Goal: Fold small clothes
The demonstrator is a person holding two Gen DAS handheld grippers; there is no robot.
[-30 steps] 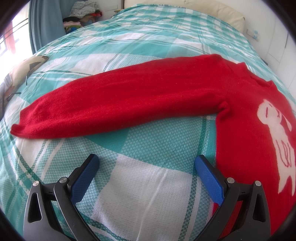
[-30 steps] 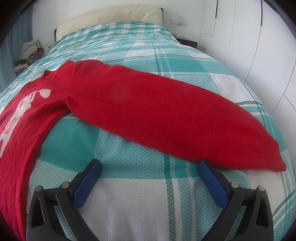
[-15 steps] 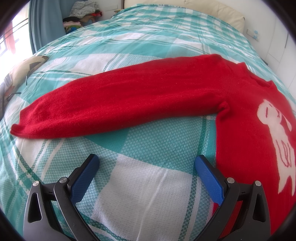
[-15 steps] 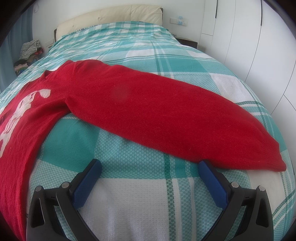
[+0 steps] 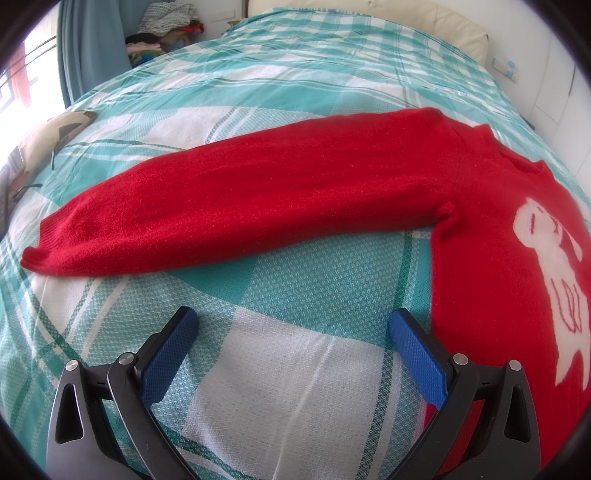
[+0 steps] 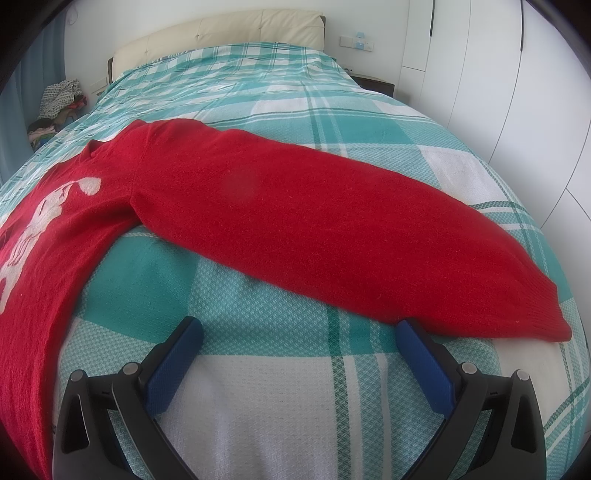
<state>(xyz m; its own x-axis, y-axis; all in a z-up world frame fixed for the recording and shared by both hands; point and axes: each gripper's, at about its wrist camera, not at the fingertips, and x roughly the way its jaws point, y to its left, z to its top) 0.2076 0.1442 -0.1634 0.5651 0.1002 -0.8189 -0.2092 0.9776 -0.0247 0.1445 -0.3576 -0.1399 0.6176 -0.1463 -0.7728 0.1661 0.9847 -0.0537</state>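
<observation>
A red knit sweater [image 5: 295, 192] with a white animal figure [image 5: 546, 273] on its front lies flat on the bed, both sleeves spread out sideways. In the left wrist view its sleeve runs left to a cuff [image 5: 40, 251]; my left gripper [image 5: 293, 328] stands open just short of that sleeve, its right finger beside the sweater's side edge. In the right wrist view the same sweater [image 6: 295, 221] stretches its other sleeve right to a cuff [image 6: 543, 317]. My right gripper [image 6: 299, 332] is open, nothing between its blue pads [image 6: 173, 365], its right fingertip close under the sleeve's lower edge.
The bed carries a teal and white checked cover [image 5: 280, 387] and a cream headboard [image 6: 221, 33]. A heap of clothes [image 5: 162, 22] sits past the bed's far left corner by a blue curtain. A patterned cushion [image 5: 40, 144] lies at the left edge. White wardrobe doors [image 6: 517, 92] stand right.
</observation>
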